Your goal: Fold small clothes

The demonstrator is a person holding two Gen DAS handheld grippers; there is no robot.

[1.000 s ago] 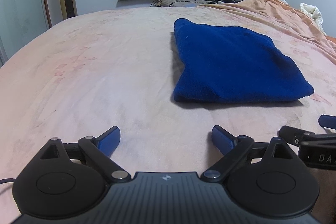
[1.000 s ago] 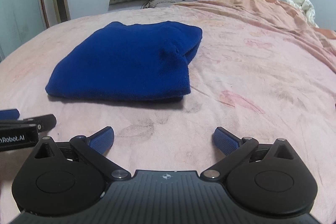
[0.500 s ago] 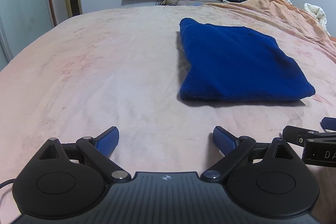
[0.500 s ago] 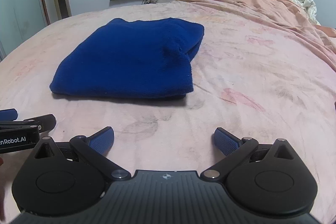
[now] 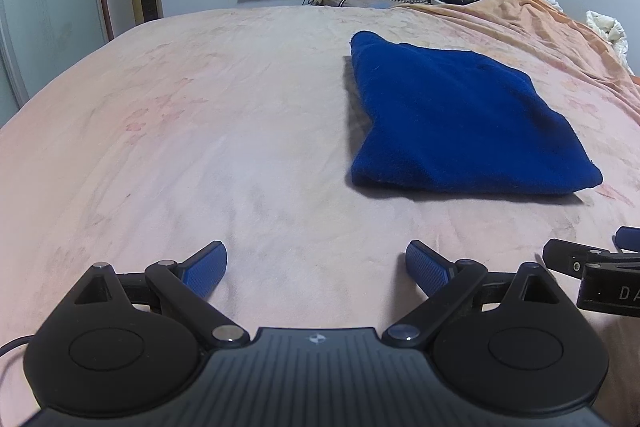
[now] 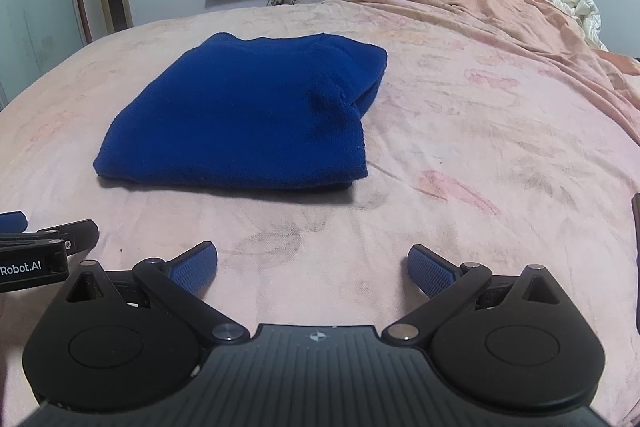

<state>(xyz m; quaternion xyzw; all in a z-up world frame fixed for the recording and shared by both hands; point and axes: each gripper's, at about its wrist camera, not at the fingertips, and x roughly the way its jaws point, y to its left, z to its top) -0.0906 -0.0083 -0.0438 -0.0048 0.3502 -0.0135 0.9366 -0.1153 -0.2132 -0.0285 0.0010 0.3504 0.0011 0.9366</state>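
Blue fleece, the garment (image 5: 460, 119) lies folded into a compact rectangle on the pink bedspread (image 5: 200, 131). Judged from that, folding looks finished, so the sensible move is to keep both tools clear and leave the stack undisturbed. Left gripper (image 5: 316, 267) and right gripper (image 6: 312, 267) hover spread wide and empty, with the garment at about one o'clock from the left, eleven o'clock from the right, well apart.

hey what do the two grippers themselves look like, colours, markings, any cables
Both the left gripper and the right gripper are matte black, with a ribbed centre body, two round discs, silver pivot pins and a small white emblem. The jaws carry textured blue pads. White lettering runs along each gripper's side. A thin black cable trails from the left one.
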